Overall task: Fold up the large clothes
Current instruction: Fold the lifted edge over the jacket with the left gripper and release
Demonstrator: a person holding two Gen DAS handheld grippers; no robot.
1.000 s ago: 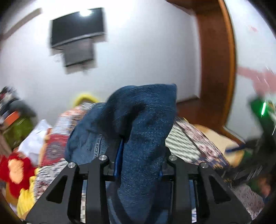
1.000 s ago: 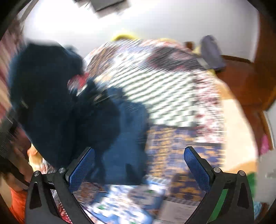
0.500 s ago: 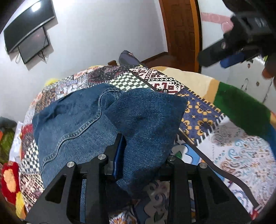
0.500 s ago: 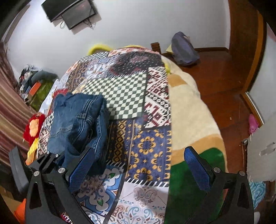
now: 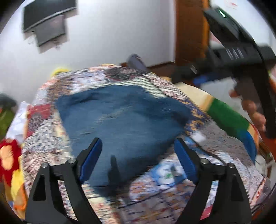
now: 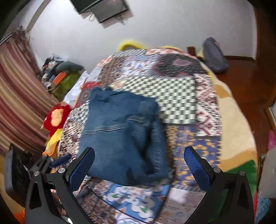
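Folded blue jeans [image 5: 124,120] lie on the patchwork bedspread [image 5: 215,155]; they also show in the right wrist view [image 6: 120,134]. My left gripper [image 5: 136,158] is open and empty, hovering just above the near edge of the jeans. My right gripper [image 6: 138,165] is open and empty, above the near end of the jeans. The right gripper's body shows at the upper right of the left wrist view [image 5: 238,50], held in a hand. The left view is blurred.
The bedspread [image 6: 189,143] covers a bed. A red and yellow soft toy [image 6: 57,117] lies at its left edge beside striped curtains [image 6: 17,103]. A wall TV [image 6: 101,8] hangs ahead. A dark bag [image 6: 213,55] sits on the wooden floor [image 6: 245,81].
My left gripper has opened and let go of the jeans, which now lie flat on the bed. My right gripper has swung left toward the jeans.
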